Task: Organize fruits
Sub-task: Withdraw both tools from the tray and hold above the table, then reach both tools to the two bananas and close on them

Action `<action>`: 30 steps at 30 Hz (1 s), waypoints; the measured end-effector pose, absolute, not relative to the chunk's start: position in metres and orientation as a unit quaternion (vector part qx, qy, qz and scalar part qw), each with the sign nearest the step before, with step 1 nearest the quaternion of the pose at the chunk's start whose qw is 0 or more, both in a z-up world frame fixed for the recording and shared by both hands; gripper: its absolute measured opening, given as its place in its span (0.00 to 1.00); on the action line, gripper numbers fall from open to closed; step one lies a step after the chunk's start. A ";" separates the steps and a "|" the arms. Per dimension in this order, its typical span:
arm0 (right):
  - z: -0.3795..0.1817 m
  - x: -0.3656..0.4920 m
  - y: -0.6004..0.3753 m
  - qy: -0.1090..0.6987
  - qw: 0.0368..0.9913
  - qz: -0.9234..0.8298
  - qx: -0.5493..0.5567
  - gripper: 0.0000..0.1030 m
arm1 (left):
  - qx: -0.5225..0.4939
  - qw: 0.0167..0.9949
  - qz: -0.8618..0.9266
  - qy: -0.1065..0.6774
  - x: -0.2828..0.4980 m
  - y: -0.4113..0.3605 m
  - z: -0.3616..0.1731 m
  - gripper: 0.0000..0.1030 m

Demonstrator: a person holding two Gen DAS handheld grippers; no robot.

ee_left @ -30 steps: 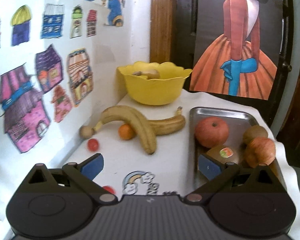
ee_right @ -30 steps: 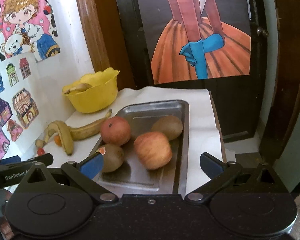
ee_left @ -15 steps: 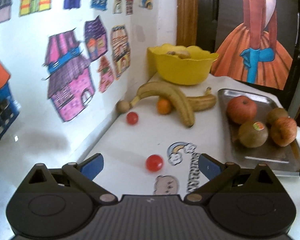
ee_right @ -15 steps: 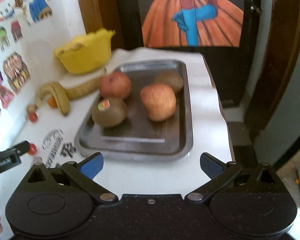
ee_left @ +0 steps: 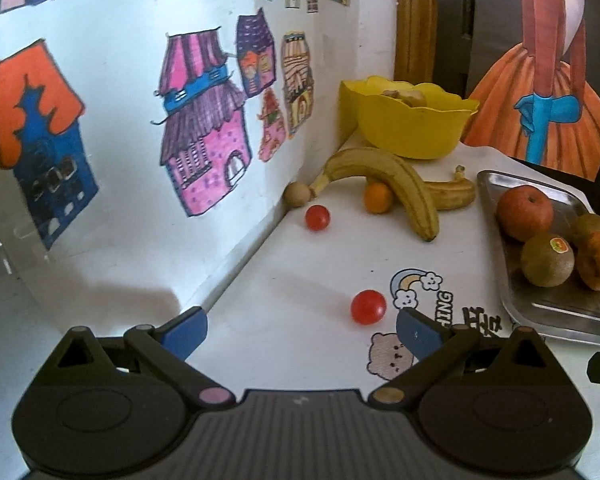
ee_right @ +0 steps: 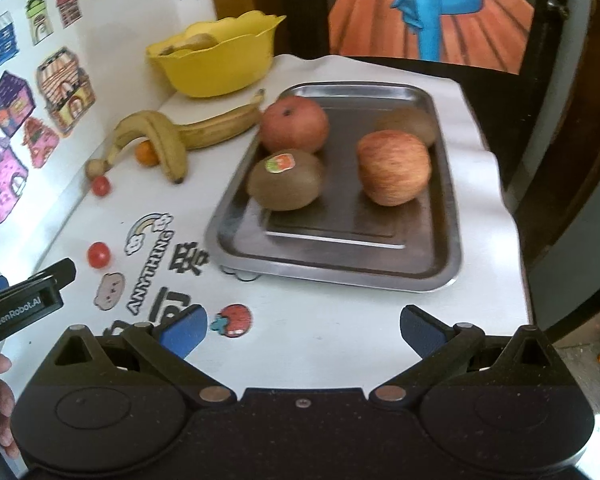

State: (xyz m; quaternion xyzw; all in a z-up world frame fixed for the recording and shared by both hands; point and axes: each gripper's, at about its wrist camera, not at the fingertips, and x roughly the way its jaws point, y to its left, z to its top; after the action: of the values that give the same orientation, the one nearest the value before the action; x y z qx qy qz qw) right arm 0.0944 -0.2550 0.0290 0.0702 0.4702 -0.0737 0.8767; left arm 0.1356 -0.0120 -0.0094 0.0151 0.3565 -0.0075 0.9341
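- The white table [ee_right: 480, 184] stands against a wall [ee_left: 100, 120] with drawings of houses.
- The metal tray [ee_right: 440, 276] lies on the table and holds two apples [ee_right: 394, 168] and two kiwis [ee_right: 286, 186].
- The yellow bowl [ee_right: 220, 64] stands at the far end, near the wall.
- Two bananas [ee_left: 400, 176] lie between the bowl and the tray, and a small orange fruit [ee_left: 378, 198] sits under one of them.
- The left gripper [ee_left: 300, 334] has its jaws wide apart and holds nothing; a cherry tomato [ee_left: 368, 307] lies on the table just in front of it.
- The right gripper [ee_right: 300, 328] is also spread wide and empty, before the near edge of the tray.
- A second cherry tomato [ee_left: 317, 218] and a small brown ball [ee_left: 297, 195] lie by the wall.
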 end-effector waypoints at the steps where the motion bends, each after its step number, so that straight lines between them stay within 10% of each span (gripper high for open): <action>1: 0.029 0.096 -0.253 0.471 0.876 -0.071 0.070 0.99 | 0.015 0.934 -0.006 0.358 0.135 -0.011 -0.009 1.00; 30: 0.042 0.159 -0.224 0.419 0.905 0.056 0.058 0.99 | 0.007 0.925 -0.023 0.378 0.145 -0.012 -0.019 0.99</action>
State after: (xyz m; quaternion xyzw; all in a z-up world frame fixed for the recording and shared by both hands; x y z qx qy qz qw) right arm 0.1592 -0.2244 0.0419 0.0577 0.4188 0.0561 0.9045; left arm 0.1446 -0.0118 -0.0190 0.0067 0.3780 -0.0234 0.9255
